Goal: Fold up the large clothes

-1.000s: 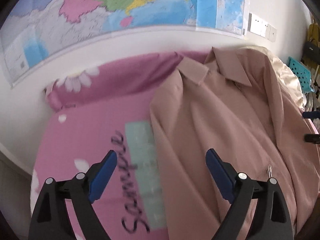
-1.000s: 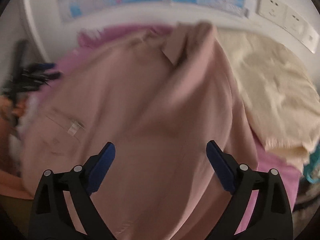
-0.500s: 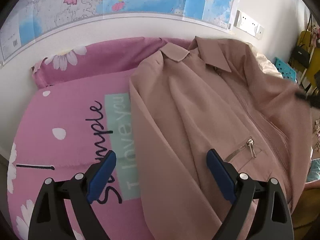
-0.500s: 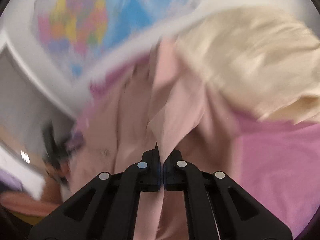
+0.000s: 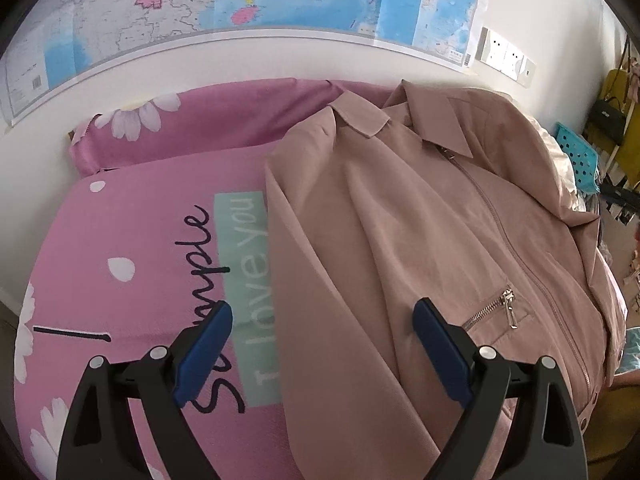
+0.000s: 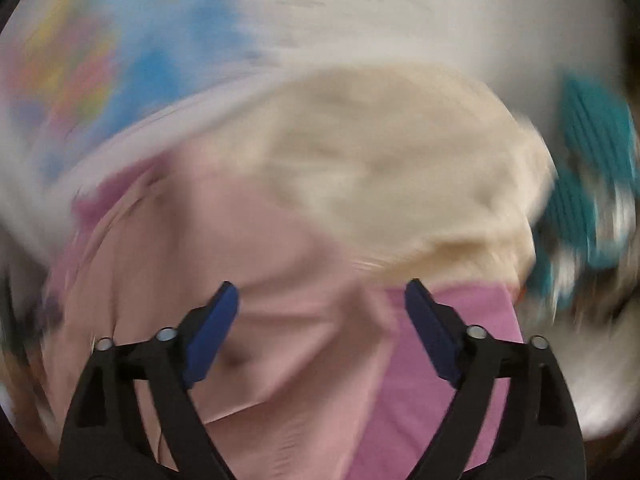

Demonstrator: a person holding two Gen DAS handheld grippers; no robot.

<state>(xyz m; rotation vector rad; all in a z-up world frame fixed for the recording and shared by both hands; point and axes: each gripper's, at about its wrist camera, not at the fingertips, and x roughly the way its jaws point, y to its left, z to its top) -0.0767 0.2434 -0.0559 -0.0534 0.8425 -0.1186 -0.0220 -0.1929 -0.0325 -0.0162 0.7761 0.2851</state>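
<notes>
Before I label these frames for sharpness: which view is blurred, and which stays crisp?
Left wrist view: sharp, with fisheye bending at the edges; the jacket zipper and bedsheet lettering read clearly. Right wrist view: heavy motion smear over the jacket and cream fabric; only the right gripper looks crisp.

We see the jacket [image 5: 420, 232] lying on the bed cover [image 5: 140, 240], over its right half, collar [image 5: 360, 118] toward the far edge by the wall. Behind that edge the map [image 5: 240, 8] hangs on the wall, with the sockets [image 5: 506, 56] to its right. At the far right corner a pale cloth [image 6: 380, 168] lies beside the jacket's far shoulder, partly under it, and the basket [image 5: 580, 160] sits beyond it.
</notes>
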